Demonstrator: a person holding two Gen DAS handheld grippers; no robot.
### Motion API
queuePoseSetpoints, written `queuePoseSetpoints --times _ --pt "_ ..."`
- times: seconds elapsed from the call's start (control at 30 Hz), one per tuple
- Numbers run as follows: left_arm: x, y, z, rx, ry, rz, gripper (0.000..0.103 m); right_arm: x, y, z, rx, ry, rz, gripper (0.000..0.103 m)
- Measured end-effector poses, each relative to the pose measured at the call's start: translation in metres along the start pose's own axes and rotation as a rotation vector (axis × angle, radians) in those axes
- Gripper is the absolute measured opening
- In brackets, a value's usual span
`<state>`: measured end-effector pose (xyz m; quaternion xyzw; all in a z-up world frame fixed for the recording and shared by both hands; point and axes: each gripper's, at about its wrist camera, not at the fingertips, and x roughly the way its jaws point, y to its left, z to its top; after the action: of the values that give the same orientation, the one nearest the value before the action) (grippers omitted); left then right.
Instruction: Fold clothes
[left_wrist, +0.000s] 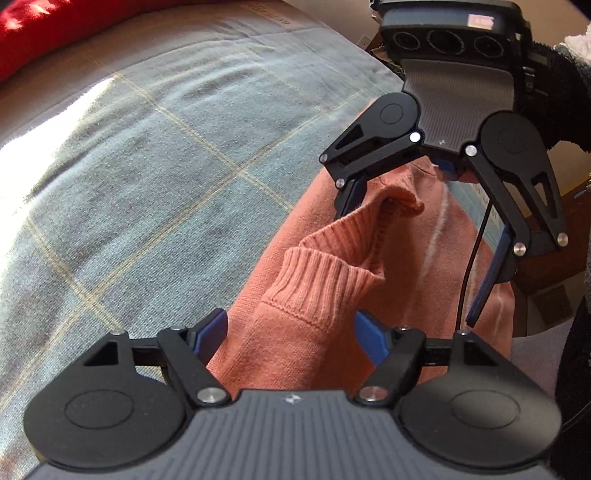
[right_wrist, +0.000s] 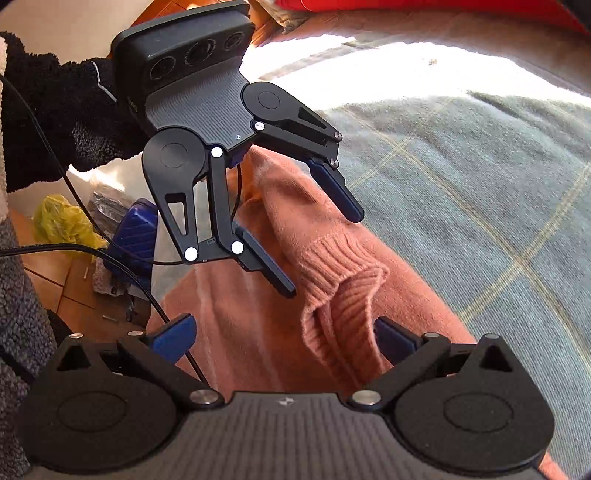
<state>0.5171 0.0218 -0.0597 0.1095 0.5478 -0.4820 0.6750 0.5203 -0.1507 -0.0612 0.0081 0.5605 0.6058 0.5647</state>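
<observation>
A salmon knit sweater (left_wrist: 413, 314) (right_wrist: 236, 332) lies on a blue-grey plaid blanket (left_wrist: 166, 166) (right_wrist: 480, 184). Its sleeve, ending in a ribbed cuff (left_wrist: 321, 277) (right_wrist: 343, 280), rises as a ridge over the sweater's body. My left gripper (left_wrist: 291, 321) (right_wrist: 321, 254) straddles that sleeve with its jaws wide; a gap shows beside one finger, so the pads do not clamp it. Facing it, my right gripper (right_wrist: 280, 328) (left_wrist: 404, 269) is open, with the cuff end lying between its fingers. A second ribbed edge (left_wrist: 402, 199) sits near the right gripper's finger.
A red cloth (left_wrist: 37, 33) (right_wrist: 406, 7) lies at the far end of the bed. Beside the bed, the floor holds a yellow bag (right_wrist: 59, 221) and a blue object (right_wrist: 136, 229). A black cable (left_wrist: 469, 258) hangs by the right gripper. Dark fleecy sleeves (right_wrist: 55, 110) hold both grippers.
</observation>
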Motion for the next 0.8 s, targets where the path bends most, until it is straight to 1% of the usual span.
queuePoseSetpoints --times 0.03,0.1,0.13,0.17,0.3,0.37,0.43,0.47,0.5,0.6,0.67,0.73,0.8 --pt "0.001 -0.004 -0.004 0.022 0.001 0.040 0.076 0.006 -0.004 0.004 0.012 -0.001 0.029 0.103" --pt "0.007 -0.013 -0.012 0.096 0.016 0.110 0.076 0.014 -0.009 0.011 0.042 -0.007 0.085 0.103" --pt "0.011 -0.018 -0.011 0.136 0.014 0.147 0.076 0.017 -0.010 0.015 0.047 -0.014 0.098 0.103" --pt "0.015 -0.022 -0.009 0.173 0.010 0.184 0.076 0.017 -0.009 0.018 0.044 -0.022 0.100 0.103" --pt "0.005 -0.010 0.008 0.188 -0.087 0.271 0.076 0.004 -0.002 0.037 -0.032 -0.054 0.050 0.103" --pt "0.001 -0.004 0.018 0.194 -0.135 0.315 0.076 -0.007 -0.001 0.051 -0.081 -0.076 -0.003 0.103" --pt "-0.006 0.011 0.034 0.169 -0.171 0.392 0.076 -0.022 -0.003 0.068 -0.136 -0.118 -0.085 0.103" --pt "-0.009 0.021 0.040 0.149 -0.182 0.416 0.076 -0.028 -0.004 0.076 -0.161 -0.141 -0.126 0.103" --pt "-0.012 0.030 0.046 0.128 -0.194 0.438 0.080 -0.034 -0.005 0.084 -0.189 -0.165 -0.174 0.103" --pt "-0.021 0.053 0.054 0.031 -0.229 0.490 0.076 -0.051 -0.010 0.097 -0.224 -0.232 -0.324 0.103" --pt "-0.027 0.068 0.059 -0.033 -0.252 0.523 0.076 -0.066 -0.014 0.095 -0.211 -0.272 -0.398 0.103" --pt "-0.032 0.071 0.055 -0.072 -0.268 0.494 0.077 -0.078 -0.018 0.087 -0.171 -0.282 -0.417 0.103" --pt "-0.028 0.068 0.048 -0.090 -0.246 0.441 0.077 -0.083 -0.021 0.071 -0.137 -0.258 -0.438 0.103"
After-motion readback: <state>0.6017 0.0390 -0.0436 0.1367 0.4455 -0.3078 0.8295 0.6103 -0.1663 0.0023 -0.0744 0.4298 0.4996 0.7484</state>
